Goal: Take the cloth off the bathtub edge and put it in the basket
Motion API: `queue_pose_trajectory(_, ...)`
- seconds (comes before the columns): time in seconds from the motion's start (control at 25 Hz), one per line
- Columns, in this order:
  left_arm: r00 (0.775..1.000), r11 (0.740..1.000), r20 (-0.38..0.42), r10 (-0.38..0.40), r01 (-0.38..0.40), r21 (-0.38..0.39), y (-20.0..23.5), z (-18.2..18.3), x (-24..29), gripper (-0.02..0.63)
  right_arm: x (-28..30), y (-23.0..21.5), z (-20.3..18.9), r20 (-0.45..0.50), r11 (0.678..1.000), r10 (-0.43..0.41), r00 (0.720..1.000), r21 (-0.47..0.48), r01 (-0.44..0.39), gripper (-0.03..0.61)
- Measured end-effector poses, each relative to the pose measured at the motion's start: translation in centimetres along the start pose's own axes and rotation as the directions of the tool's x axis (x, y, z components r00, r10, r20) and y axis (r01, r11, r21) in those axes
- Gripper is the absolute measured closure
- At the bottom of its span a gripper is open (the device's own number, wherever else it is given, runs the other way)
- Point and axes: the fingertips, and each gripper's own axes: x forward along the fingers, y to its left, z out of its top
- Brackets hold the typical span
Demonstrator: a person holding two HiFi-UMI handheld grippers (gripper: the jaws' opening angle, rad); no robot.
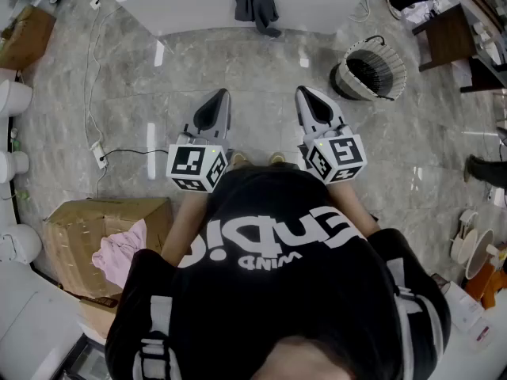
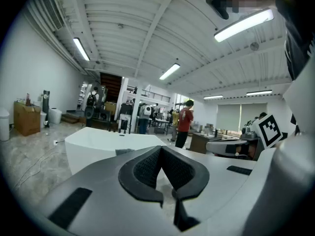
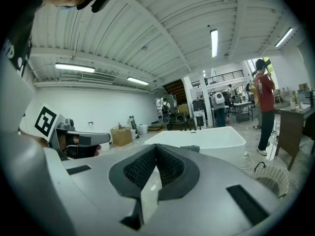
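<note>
A dark grey cloth [image 1: 255, 2] hangs over the near edge of the white bathtub [image 1: 190, 6] at the top of the head view. A round wicker basket [image 1: 368, 71] stands on the floor to the tub's right. My left gripper [image 1: 222, 95] and right gripper [image 1: 305, 92] are held side by side, well short of the tub, both shut with nothing between their pads. In the left gripper view the gripper [image 2: 161, 148] points at the tub [image 2: 93, 144] and cloth [image 2: 126, 151]. In the right gripper view the gripper [image 3: 156, 146] faces the tub [image 3: 211, 139], cloth [image 3: 191, 148] and basket [image 3: 271, 179].
A cardboard box [image 1: 95, 224] with a pink cloth [image 1: 119, 253] sits at the lower left. A power strip with its cable [image 1: 99, 155] lies on the floor to the left. A dark wooden table [image 1: 447, 34] stands beyond the basket. People [image 2: 185, 122] stand far back.
</note>
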Motion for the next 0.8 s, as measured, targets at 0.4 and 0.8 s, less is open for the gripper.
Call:
queue_pose_trajectory(0.4, 1.000, 1.000, -0.023, -0.015, 0.015, -0.014, 3.5, -0.7, -0.3, 0.600, 1.8, 1.8, -0.9, 0.004, 0.999, -0.034, 0.999, 0.025, 0.033, 0.565)
queue_pose_trajectory(0.8, 0.997, 0.997, -0.021, -0.076, 0.075, -0.013, 7.2, -0.6, 0.6, 0.600, 3.9, 2.8, -1.4, 0.027, 0.993, -0.103, 0.994, 0.056, 0.101, 0.565)
